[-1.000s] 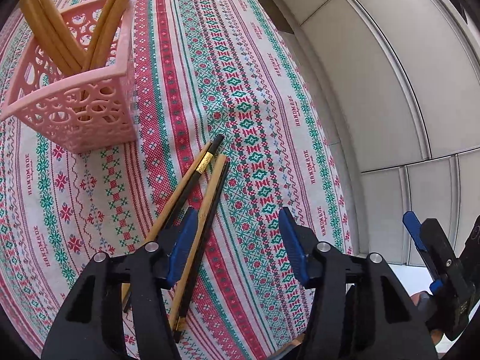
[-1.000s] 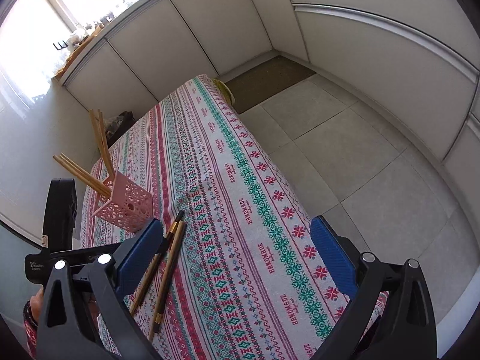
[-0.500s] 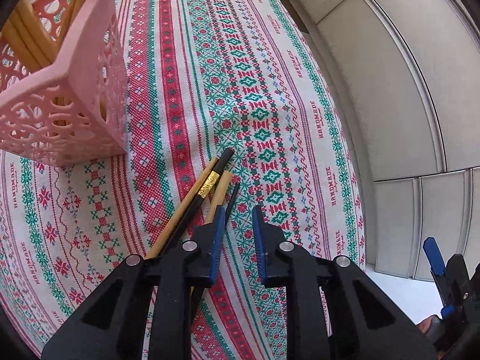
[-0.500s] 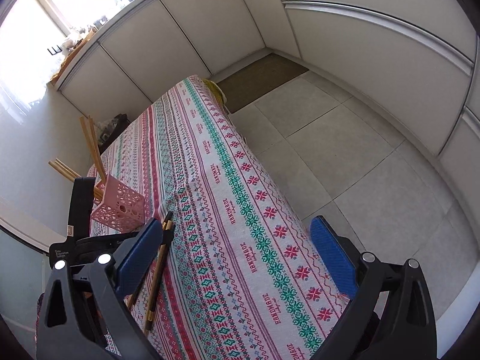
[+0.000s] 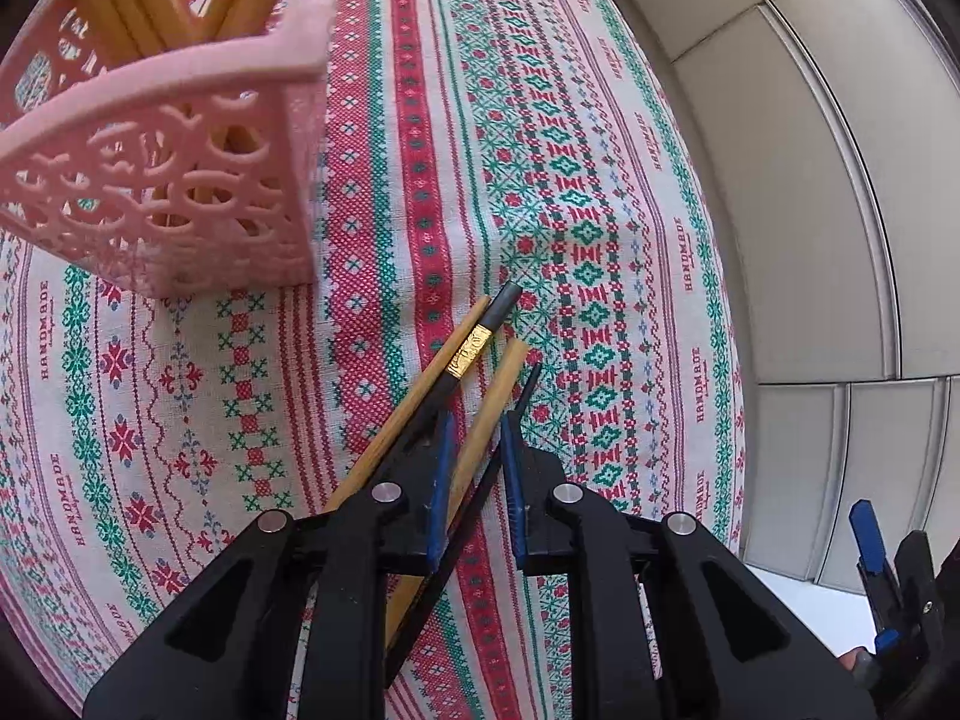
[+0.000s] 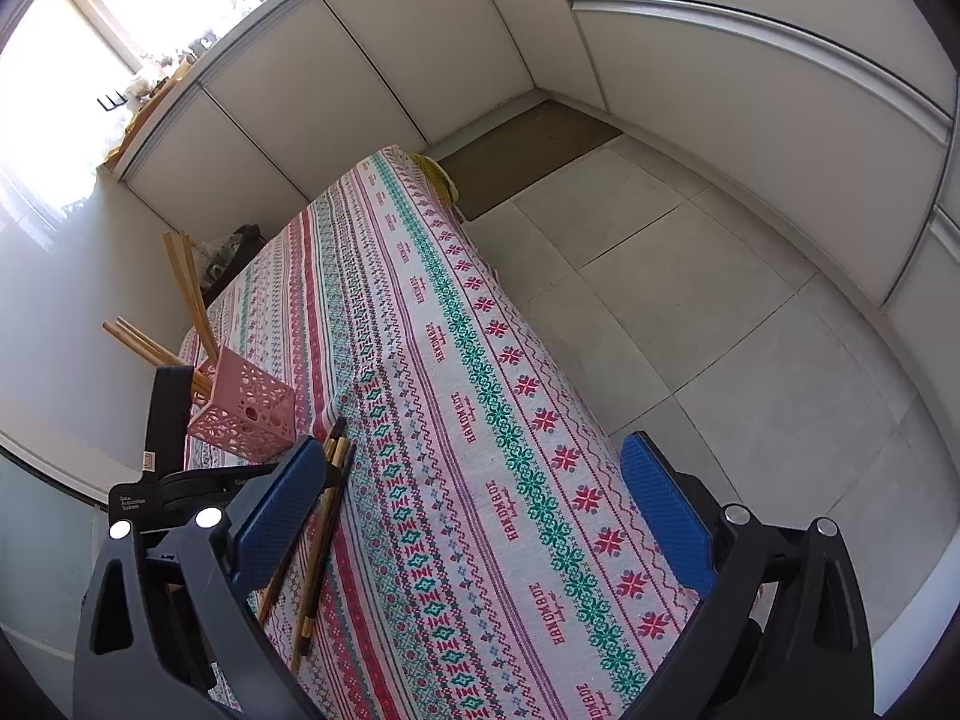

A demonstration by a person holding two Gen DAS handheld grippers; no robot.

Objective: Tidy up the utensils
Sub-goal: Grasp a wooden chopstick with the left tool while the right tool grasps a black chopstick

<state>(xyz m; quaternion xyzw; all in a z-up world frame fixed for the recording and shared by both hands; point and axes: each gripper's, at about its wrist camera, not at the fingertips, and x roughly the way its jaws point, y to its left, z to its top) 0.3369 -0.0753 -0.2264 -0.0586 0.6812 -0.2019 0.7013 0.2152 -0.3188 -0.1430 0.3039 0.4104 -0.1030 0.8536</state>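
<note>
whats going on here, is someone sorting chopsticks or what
Yes. A person with two handheld grippers is tidying chopsticks into a pink basket that already holds several. The left gripper has its jaws nearly closed around a light wooden chopstick and a thin black one on the tablecloth. The right gripper hangs open, empty.

Worktop (image 6: 480, 396) w/ patterned cloth is bare to the right & far end, plenty of passing room there. Pink basket (image 5: 180, 180) w/ tall sticks blocks the left side. Loose chopsticks (image 5: 474, 354) lie just beside it, narrow gap btwn. Tiled floor (image 6: 690, 300) beyond the edge.
</note>
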